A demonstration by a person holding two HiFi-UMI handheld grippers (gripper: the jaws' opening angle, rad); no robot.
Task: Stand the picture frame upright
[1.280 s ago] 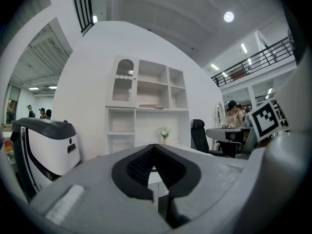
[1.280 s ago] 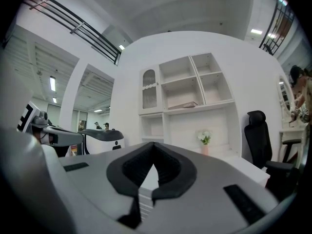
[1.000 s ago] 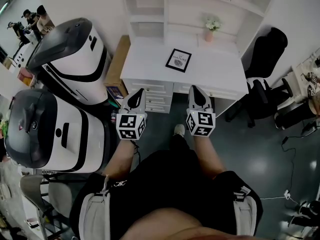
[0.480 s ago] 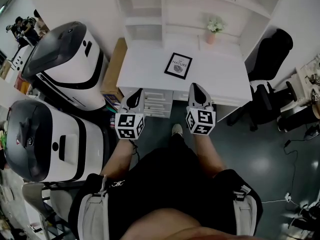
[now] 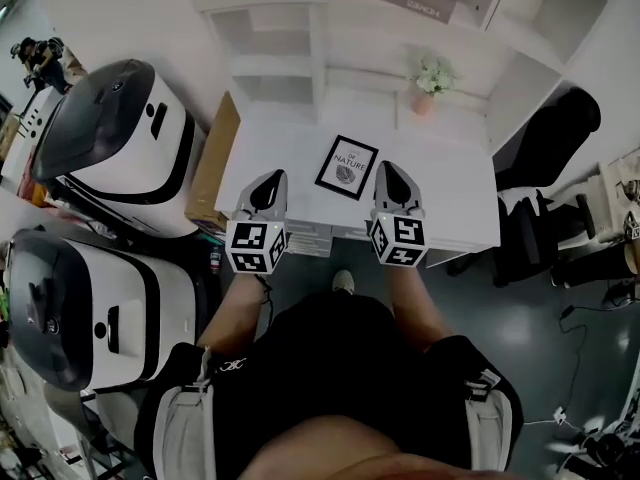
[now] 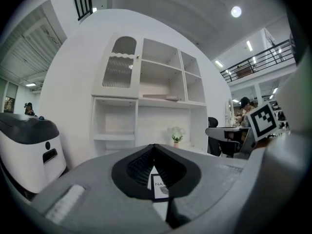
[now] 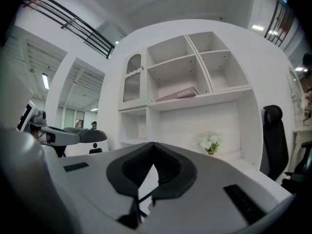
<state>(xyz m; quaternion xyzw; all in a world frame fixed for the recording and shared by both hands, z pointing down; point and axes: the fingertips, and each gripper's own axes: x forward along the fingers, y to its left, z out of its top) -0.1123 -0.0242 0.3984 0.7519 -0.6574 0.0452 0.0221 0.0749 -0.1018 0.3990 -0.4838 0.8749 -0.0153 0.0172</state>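
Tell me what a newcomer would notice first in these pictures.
A black picture frame lies flat in the middle of a white desk, with a small pot of flowers behind it. The left gripper and right gripper, both shut and empty, hover at the desk's near edge either side of the frame. Two big white-and-dark machines stand to the left.

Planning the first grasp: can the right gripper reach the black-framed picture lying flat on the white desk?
Probably yes: the black-framed picture lies in the open just left of the right gripper, nothing between them on the white desk. The shut gripper must open first.
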